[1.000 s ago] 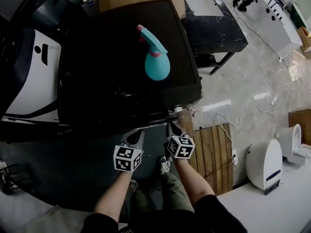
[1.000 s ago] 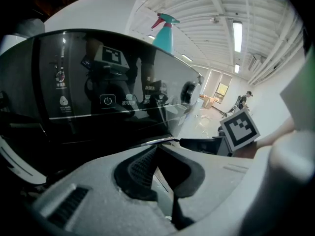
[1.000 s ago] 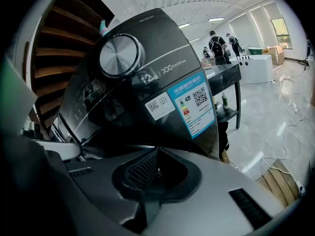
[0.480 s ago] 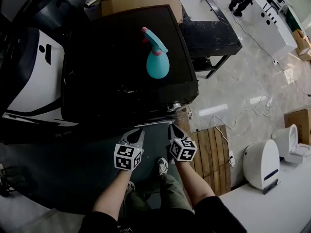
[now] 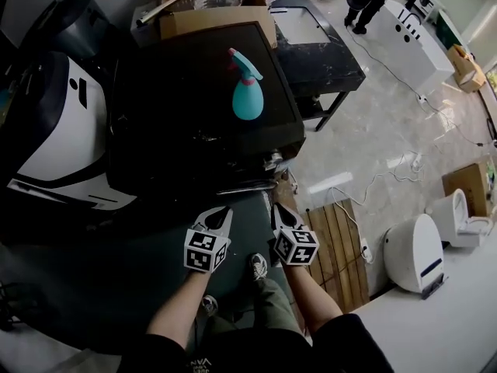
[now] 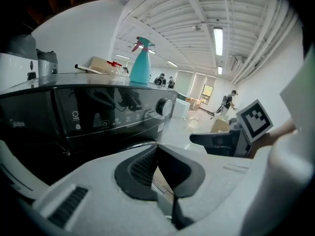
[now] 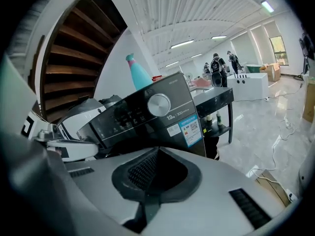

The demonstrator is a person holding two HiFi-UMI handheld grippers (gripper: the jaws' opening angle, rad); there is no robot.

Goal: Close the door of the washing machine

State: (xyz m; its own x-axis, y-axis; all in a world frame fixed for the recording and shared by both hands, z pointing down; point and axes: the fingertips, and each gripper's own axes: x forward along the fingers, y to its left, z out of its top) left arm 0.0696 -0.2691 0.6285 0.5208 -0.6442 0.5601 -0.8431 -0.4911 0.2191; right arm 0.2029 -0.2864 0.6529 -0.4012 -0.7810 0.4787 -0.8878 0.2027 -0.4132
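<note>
The black washing machine (image 5: pixel 194 115) stands just ahead of the person, its front towards them, with a teal spray bottle (image 5: pixel 248 92) upright on its top. The door on that front face is hidden below the control knob (image 7: pixel 158 104), so I cannot tell whether it is closed. The left tool (image 5: pixel 220 213) and right tool (image 5: pixel 279 210) hover side by side just in front of the machine, apart from it, each with its jaws together and nothing between them.
</note>
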